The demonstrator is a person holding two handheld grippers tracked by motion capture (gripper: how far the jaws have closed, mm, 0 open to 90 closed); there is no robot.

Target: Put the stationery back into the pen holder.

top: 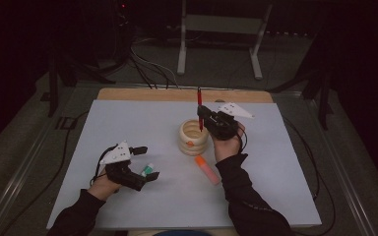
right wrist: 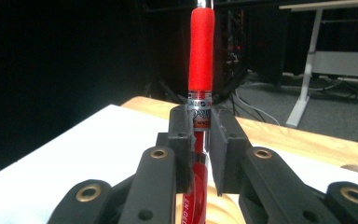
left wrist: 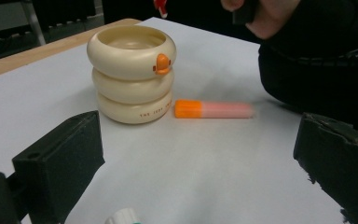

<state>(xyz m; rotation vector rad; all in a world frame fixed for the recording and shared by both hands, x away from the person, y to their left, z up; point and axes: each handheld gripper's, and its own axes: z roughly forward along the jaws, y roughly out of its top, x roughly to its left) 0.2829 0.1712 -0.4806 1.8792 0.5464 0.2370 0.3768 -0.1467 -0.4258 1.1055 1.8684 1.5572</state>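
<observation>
My right gripper [top: 202,112] is shut on a red pen [top: 200,105], held upright with its lower end over the opening of the cream ringed pen holder [top: 194,137]. In the right gripper view the jaws clamp the red pen [right wrist: 201,70] at its silver band, and the cream holder's rim [right wrist: 223,205] shows just below. My left gripper [top: 145,161] rests open near the table's front left, with a small green-and-white marker [top: 148,170] lying between its jaws. In the left gripper view the holder [left wrist: 131,72] stands ahead with an orange duck bill on its side.
An orange-and-pink highlighter [top: 207,169] lies flat to the right of the holder, also visible as the highlighter [left wrist: 213,109] in the left gripper view. The white board [top: 128,123] covers a wooden table. Cables and a stand's legs [top: 216,44] lie beyond the far edge.
</observation>
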